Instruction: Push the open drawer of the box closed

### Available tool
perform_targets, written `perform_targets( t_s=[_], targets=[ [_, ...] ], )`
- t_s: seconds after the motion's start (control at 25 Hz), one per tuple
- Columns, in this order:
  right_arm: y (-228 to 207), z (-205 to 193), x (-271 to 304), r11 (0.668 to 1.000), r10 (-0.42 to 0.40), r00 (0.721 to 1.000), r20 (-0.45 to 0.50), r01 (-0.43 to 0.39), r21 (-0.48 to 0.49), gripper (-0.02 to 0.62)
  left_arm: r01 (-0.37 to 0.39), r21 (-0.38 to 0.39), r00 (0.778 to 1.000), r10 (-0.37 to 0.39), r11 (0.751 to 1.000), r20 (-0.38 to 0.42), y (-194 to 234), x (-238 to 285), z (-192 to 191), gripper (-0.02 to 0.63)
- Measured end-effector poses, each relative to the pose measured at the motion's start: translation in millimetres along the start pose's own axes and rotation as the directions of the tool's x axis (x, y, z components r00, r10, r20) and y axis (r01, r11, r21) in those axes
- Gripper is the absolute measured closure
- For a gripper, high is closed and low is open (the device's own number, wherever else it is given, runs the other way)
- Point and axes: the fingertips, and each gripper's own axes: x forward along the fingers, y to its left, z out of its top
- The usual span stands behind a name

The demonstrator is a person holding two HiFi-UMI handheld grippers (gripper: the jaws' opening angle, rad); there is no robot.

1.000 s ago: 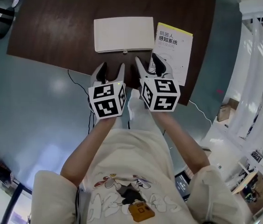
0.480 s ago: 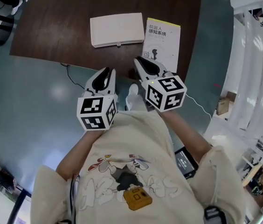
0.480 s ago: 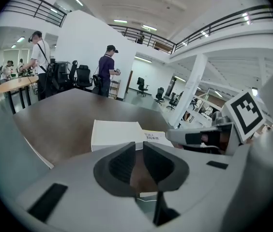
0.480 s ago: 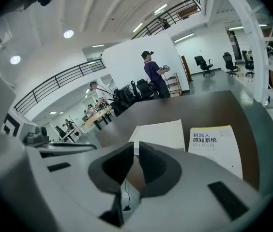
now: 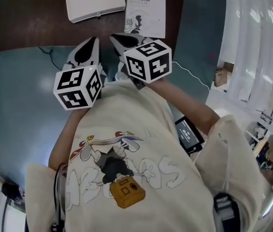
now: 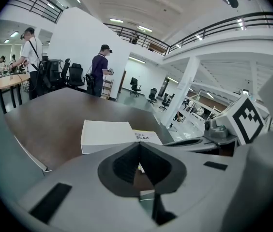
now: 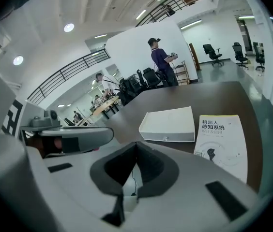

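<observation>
While holding the left gripper (image 5: 92,41) and the right gripper (image 5: 115,37) low before the chest, short of the table (image 5: 30,23) edge, look first at the box (image 5: 95,1). Keep the jaws of both as now: pressed fully together, nothing between them, good for pushing. Find the box lying flat on the dark table, well apart from both grippers, with a book (image 5: 146,11) just beside it on the right. Note the drawer front (image 7: 180,138) turned toward the body, with a small knob (image 7: 167,138) in its middle. Judge it carefully: seems almost flush with the box body, but too small for certainty. In case of a gap, bring one closed tip to the front just beside the knob, square to the face, and push straight and slowly toward the far side. Rest the other gripper on the box top or behind it, against sliding on the smooth wood. Avoid pressing at one corner, for fear of skewing the drawer. Stop at the first firm resistance.
</observation>
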Motion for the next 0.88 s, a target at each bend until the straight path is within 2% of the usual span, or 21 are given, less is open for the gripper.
perform_targets(
  t_s=[0.12,0.52,0.88],
  targets=[
    [15.7,-4.2,-2.9,0.999,0.009,1.000,-0.008,-0.009,-0.045,0.589,-0.014,-0.008,1.000,0.014,1.000,-0.017,0.2,-11.0,-4.4,0.600],
    [26.4,-11.0,-8.0,0.997,0.013,1.000,-0.005,-0.013,-0.075,0.589,-0.036,-0.028,0.999,0.036,0.999,-0.008,1.3,-22.8,-14.6,0.600],
    [28.2,-21.5,-18.9,0.997,-0.041,0.999,-0.009,0.040,-0.067,0.589,-0.039,-0.043,0.999,0.038,0.998,-0.034,1.0,-41.9,-30.1,0.600]
  ],
)
